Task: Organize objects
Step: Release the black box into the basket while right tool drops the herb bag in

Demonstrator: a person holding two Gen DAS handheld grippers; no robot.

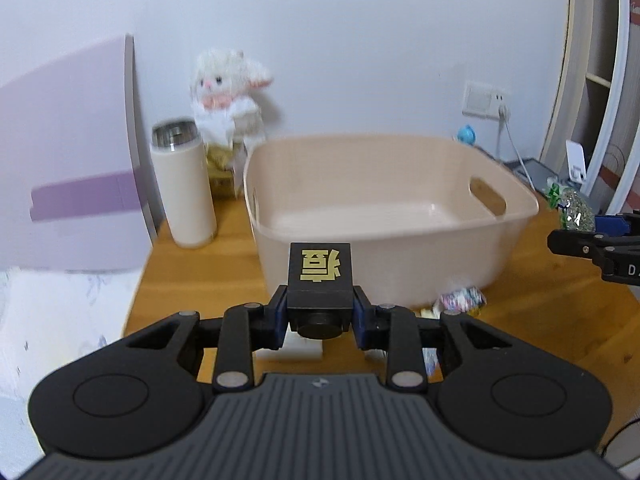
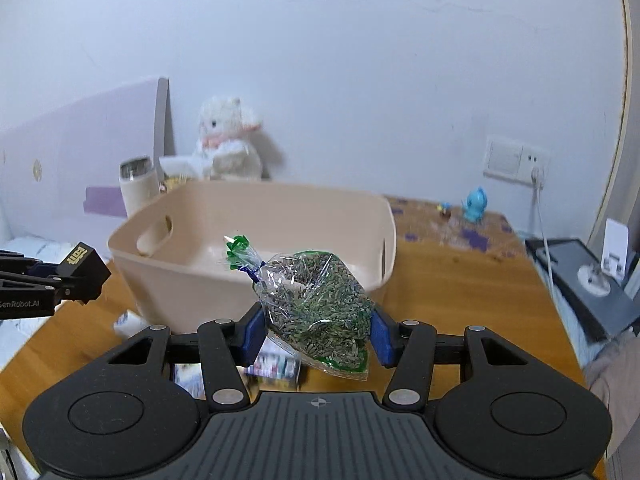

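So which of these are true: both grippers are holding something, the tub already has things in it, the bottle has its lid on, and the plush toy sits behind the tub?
1. Both grippers hold something. True: the left gripper grips a black block with gold lettering, the right gripper a clear bag of dried herbs.
2. The beige tub already has things in it. False: what shows of its inside is bare.
3. The cream bottle has its lid on. False: its steel mouth is open.
4. The white plush toy sits behind the tub. True.

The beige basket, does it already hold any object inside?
No, the beige basket shows only its bare floor in the left wrist view.
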